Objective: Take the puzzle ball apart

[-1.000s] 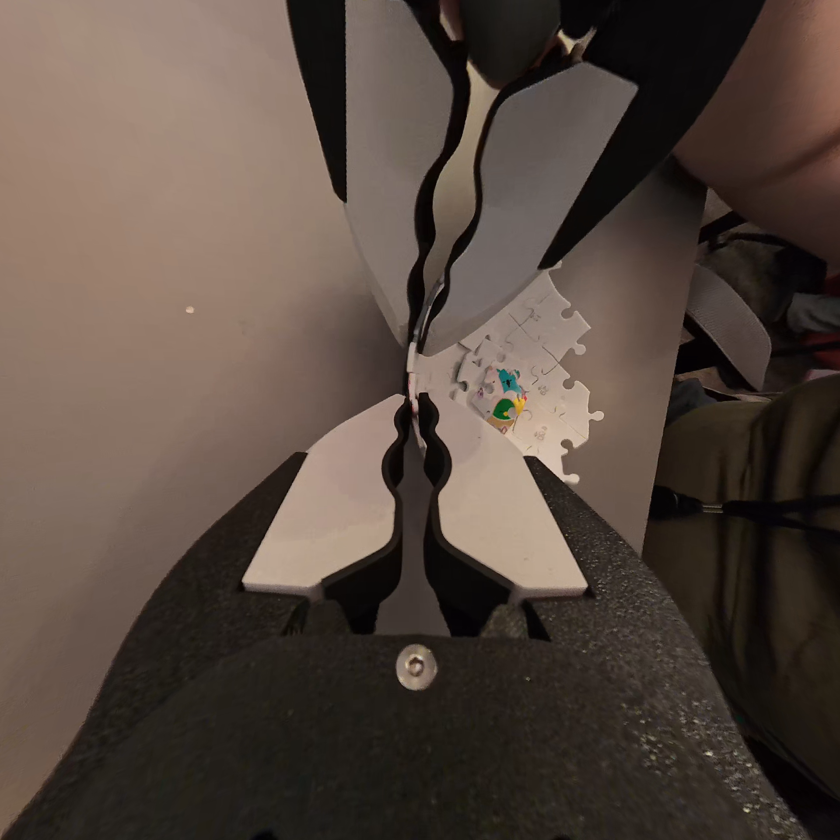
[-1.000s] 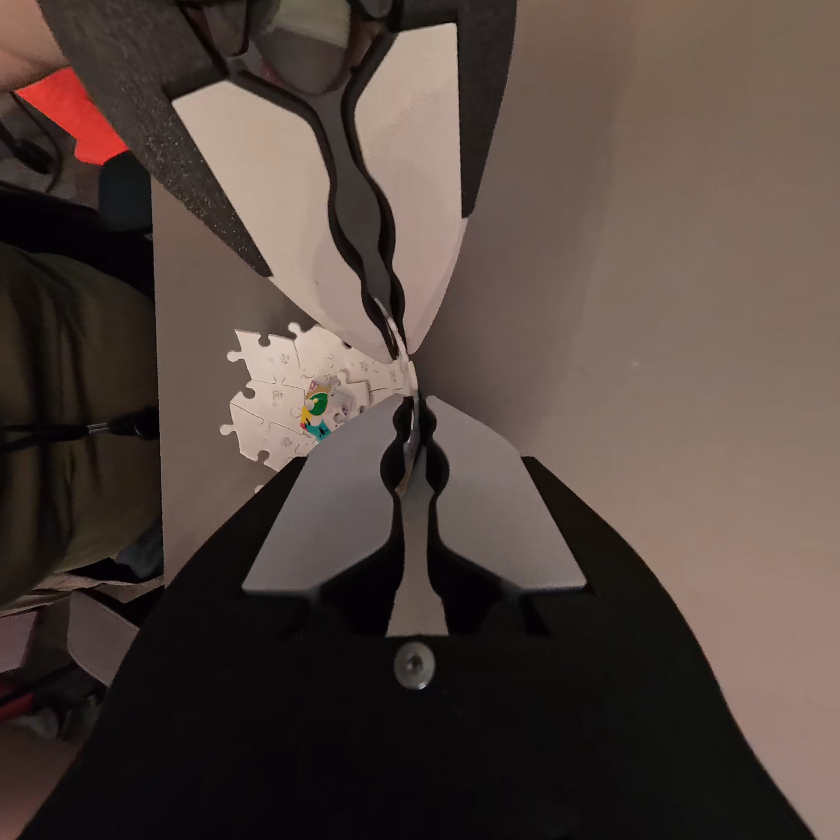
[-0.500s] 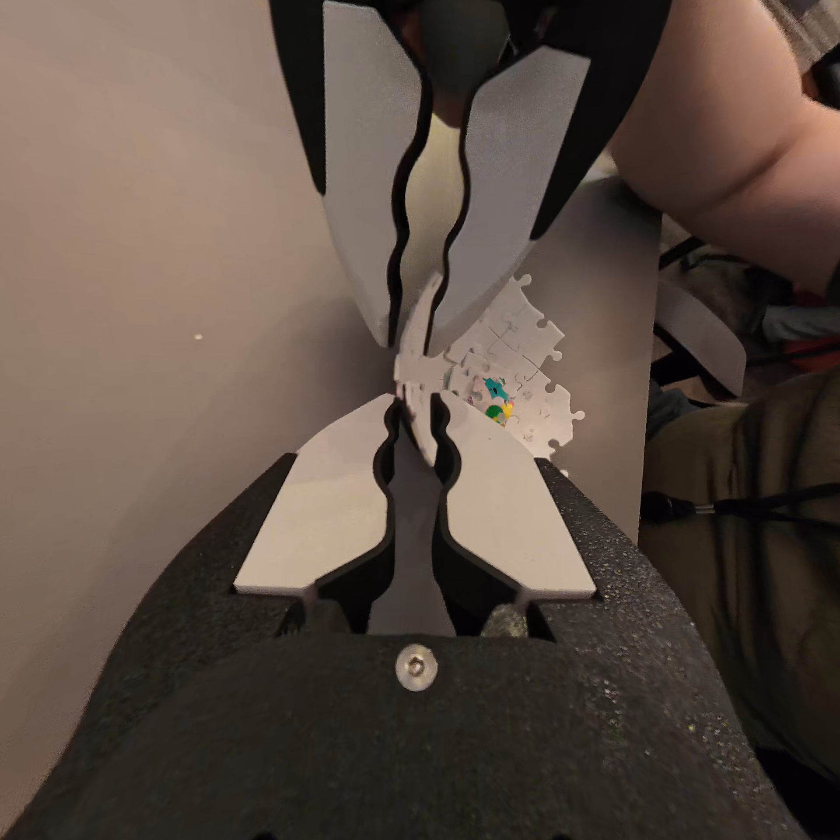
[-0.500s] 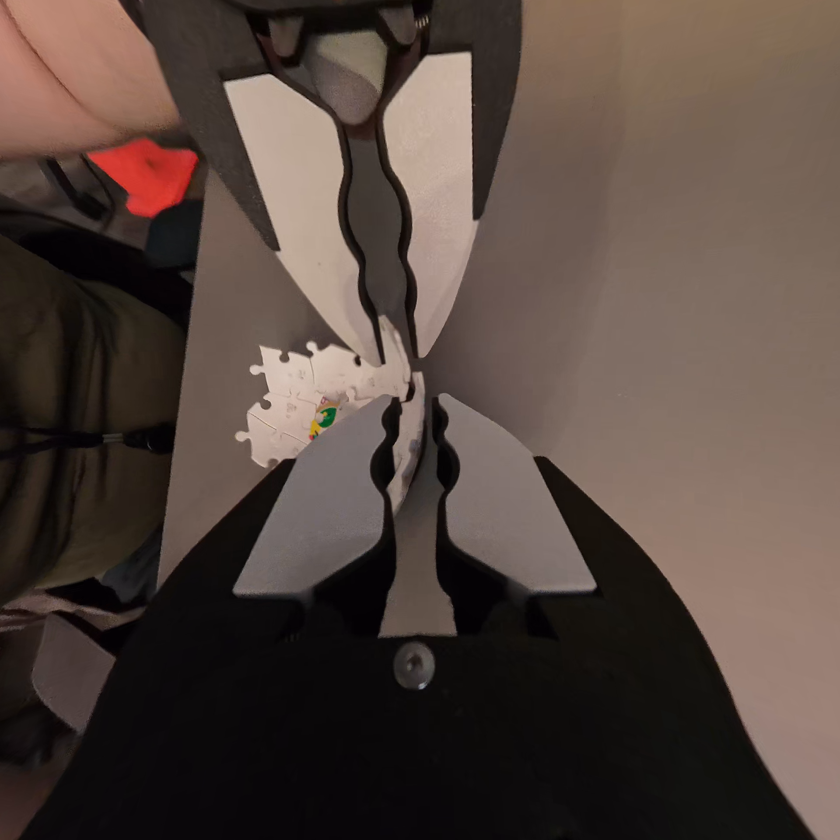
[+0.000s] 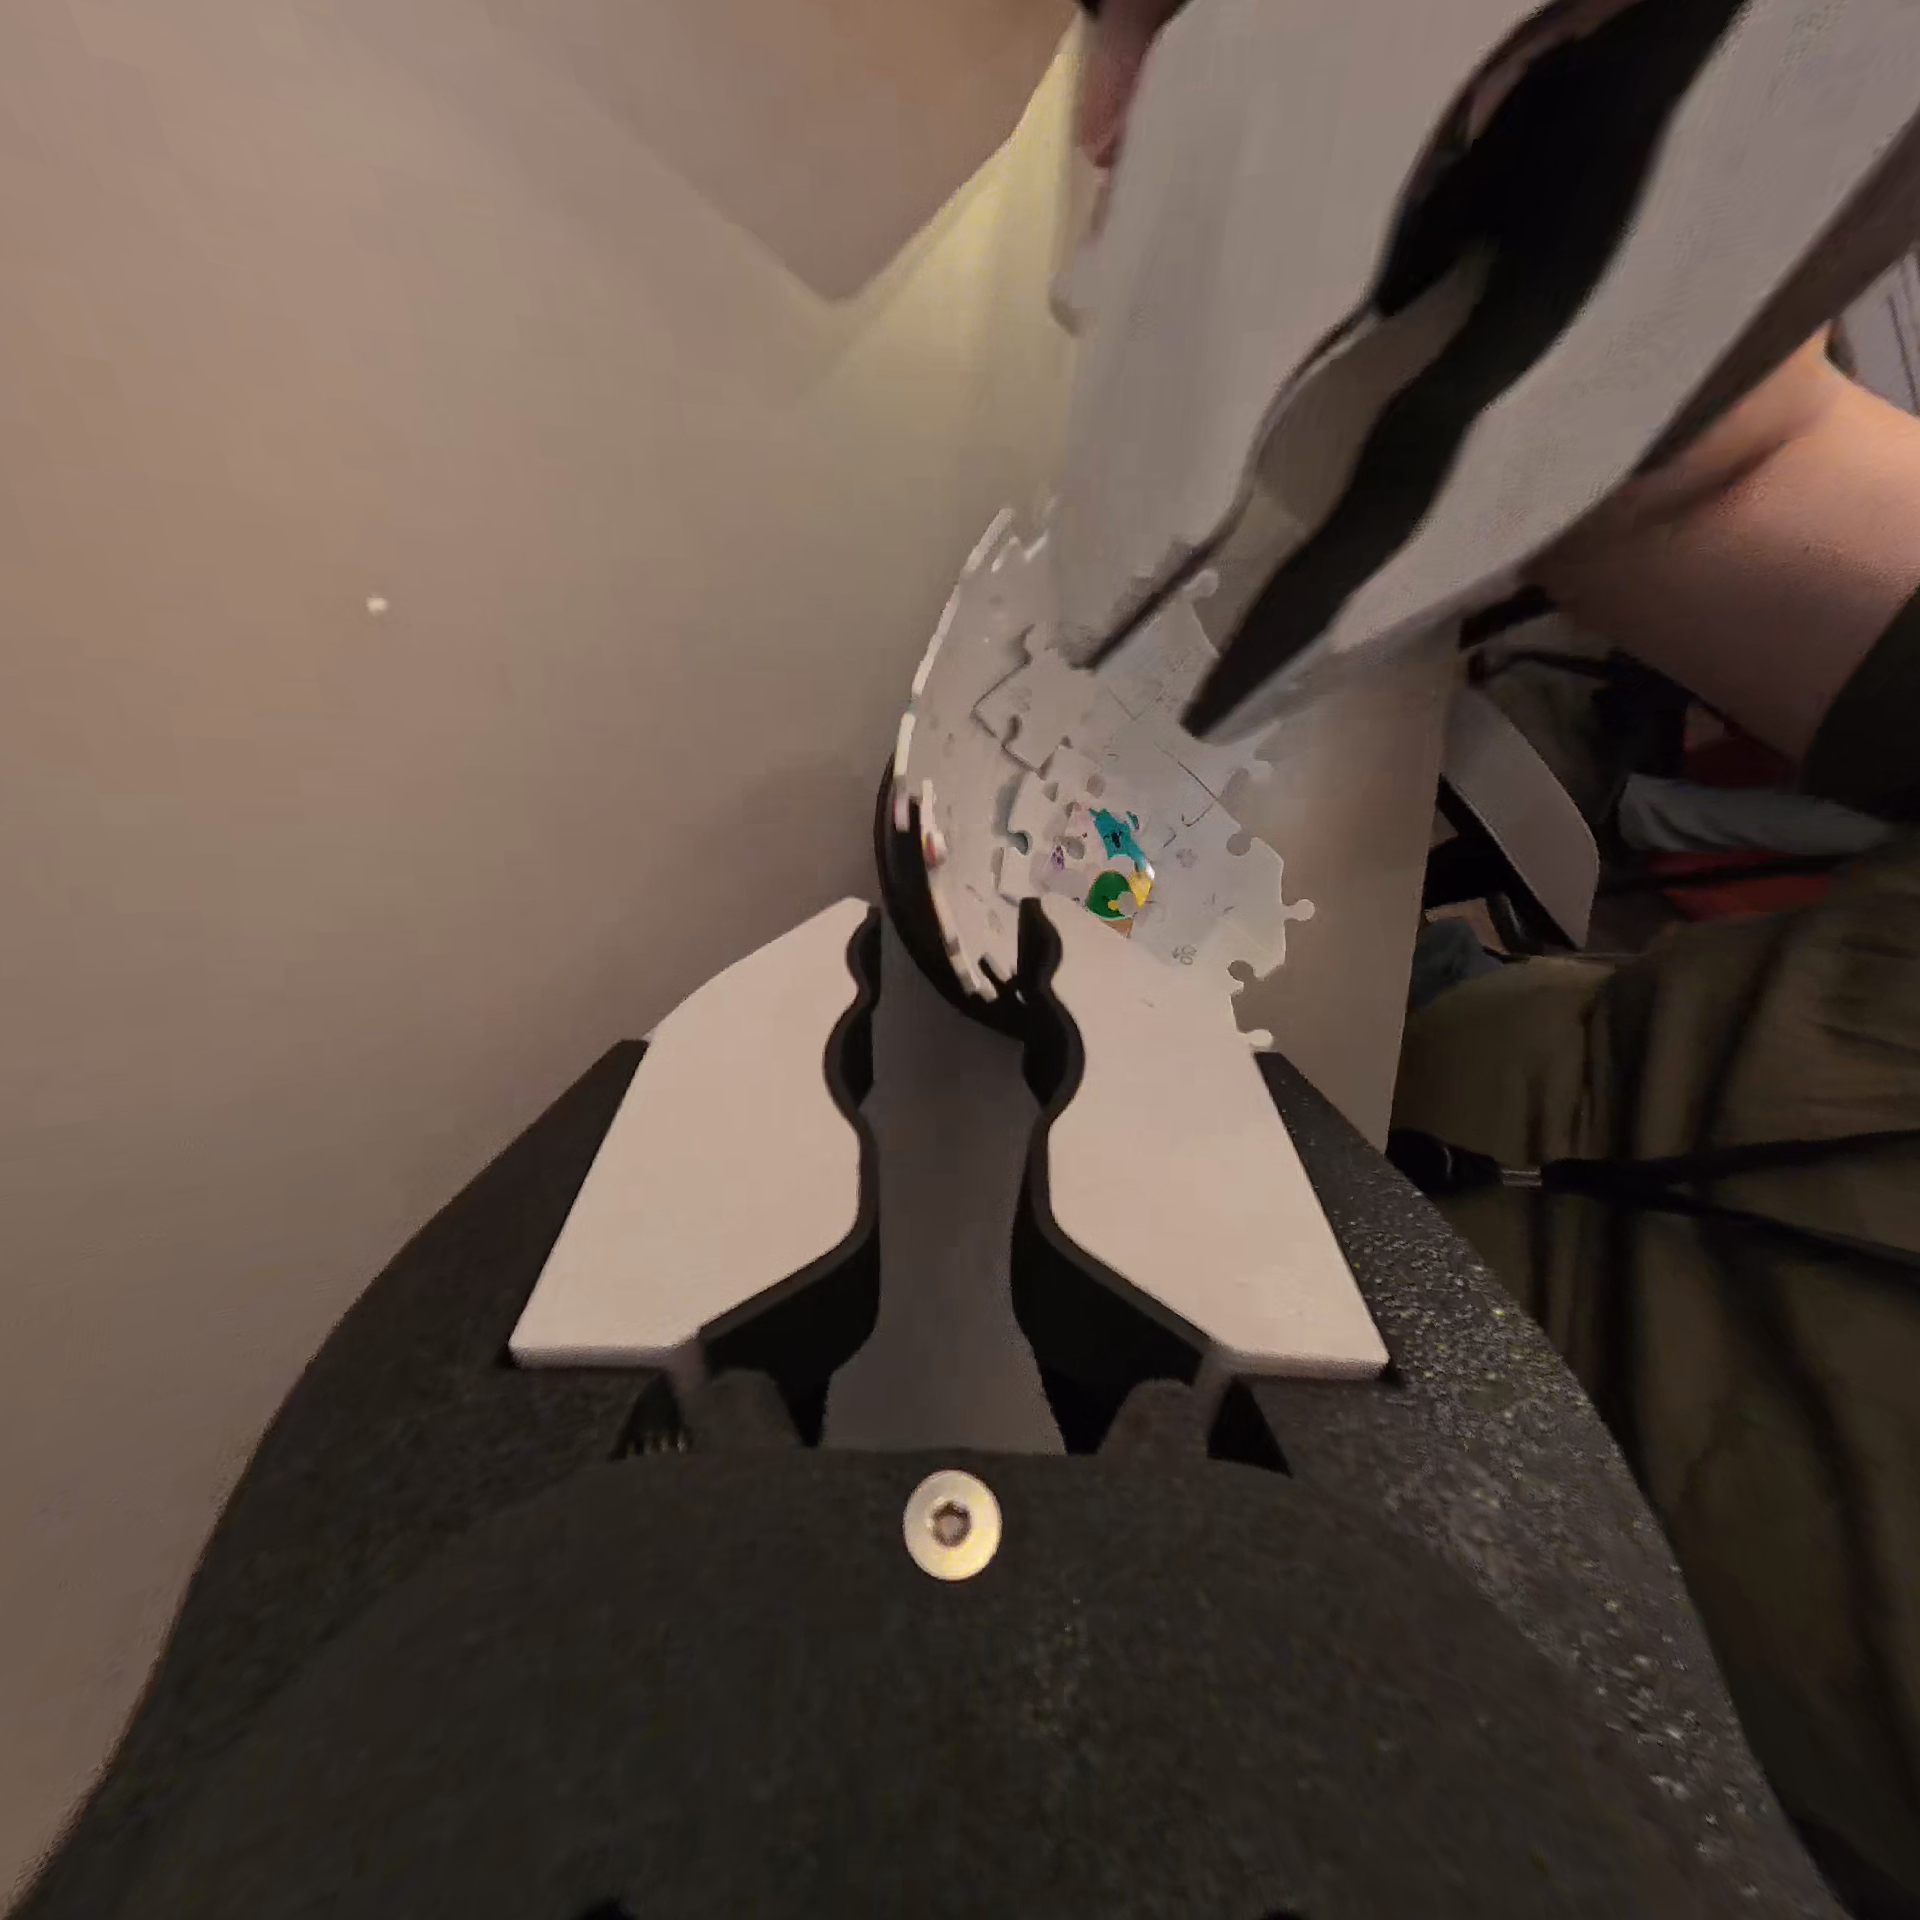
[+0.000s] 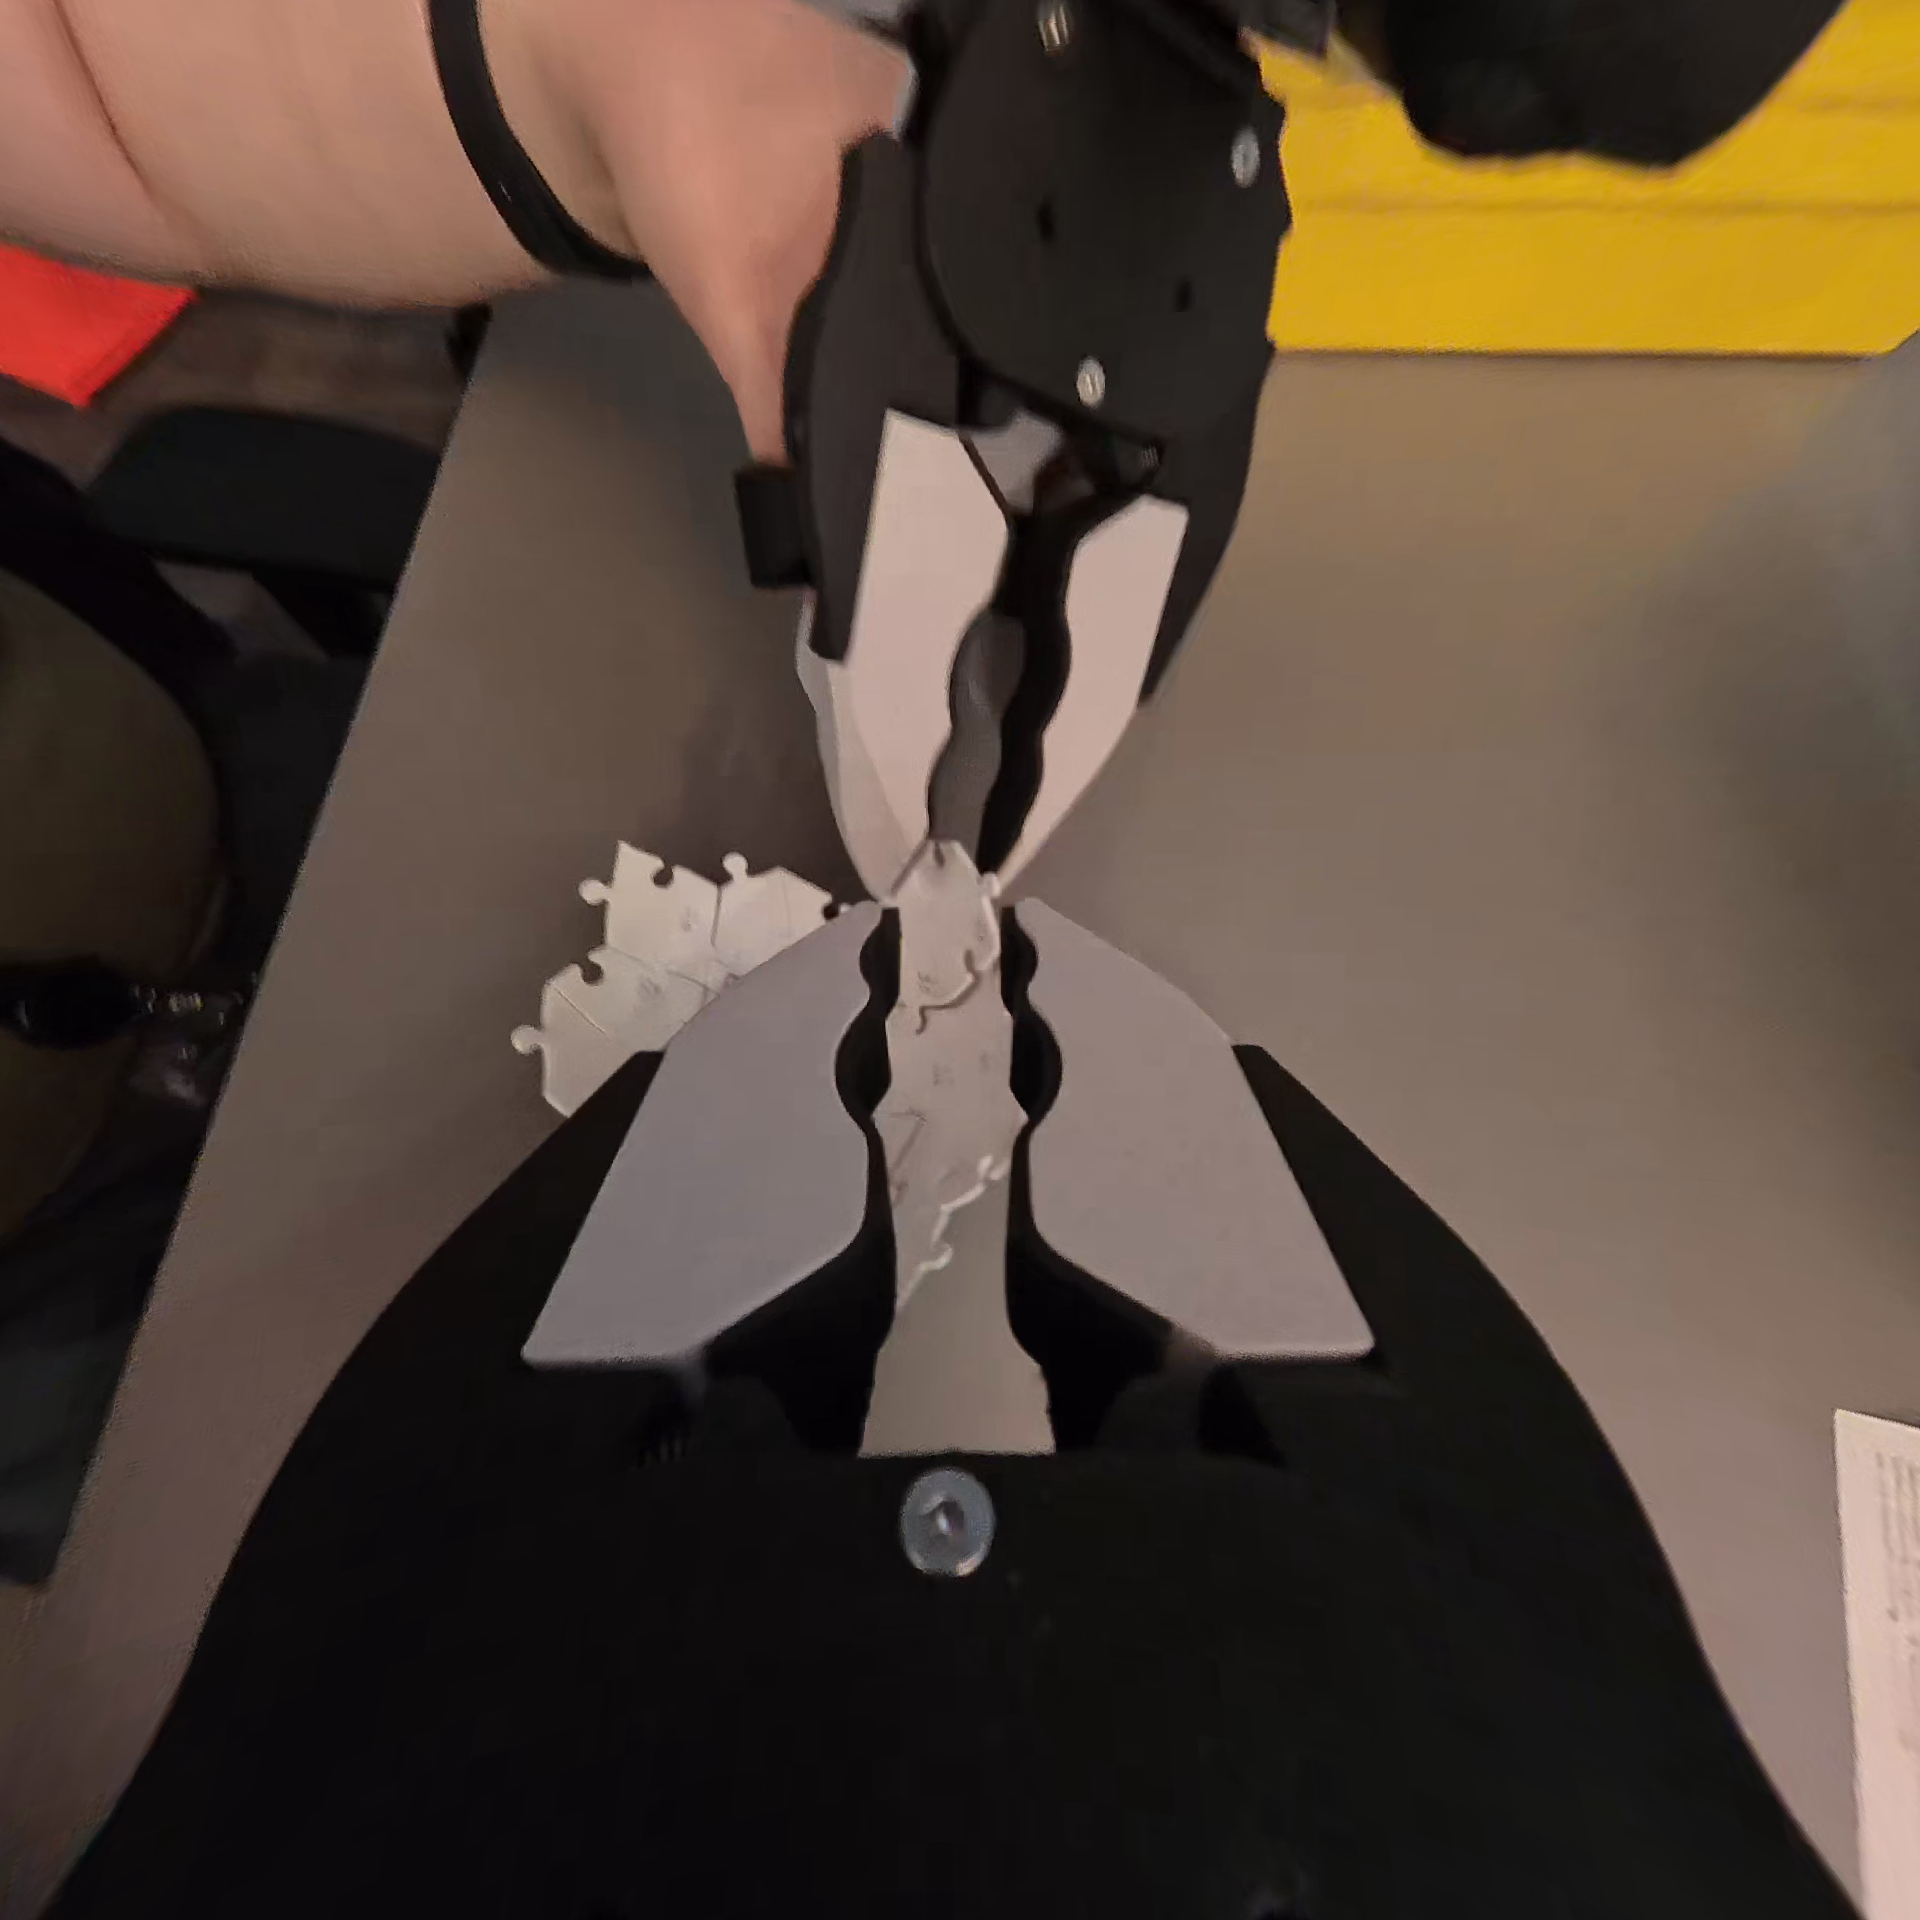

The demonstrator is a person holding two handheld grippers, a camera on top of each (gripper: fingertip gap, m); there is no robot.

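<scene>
The puzzle ball is down to a white curved shell of joined pieces (image 5: 1039, 748), its hollow side showing a small coloured patch (image 5: 1112, 862). My left gripper (image 5: 945, 914) is partly open, with the shell's rim passing between its fingertips. My right gripper (image 5: 1138, 691) comes in blurred from the upper right onto the shell's upper part. In the right wrist view my right gripper (image 6: 948, 914) is partly open over a strip of joined pieces (image 6: 945, 1039). More of the shell (image 6: 665, 966) shows to the left on the grey table (image 6: 1455, 831). The left gripper (image 6: 945, 883) meets the strip's far tip.
A hand with a black wristband (image 6: 623, 156) holds the left gripper. A yellow object (image 6: 1558, 260) stands at the table's back. A white sheet (image 6: 1881, 1610) lies at the right. The table's edge runs on the left, with a person's olive clothing (image 5: 1714, 1351) beyond it. There is about 5 cm between the tips of the two grippers.
Both grippers have gone from pinched shut on the shell's rim to partly open. The grippers have swung apart and tilted. The shell now shows its hollow side more fully.
</scene>
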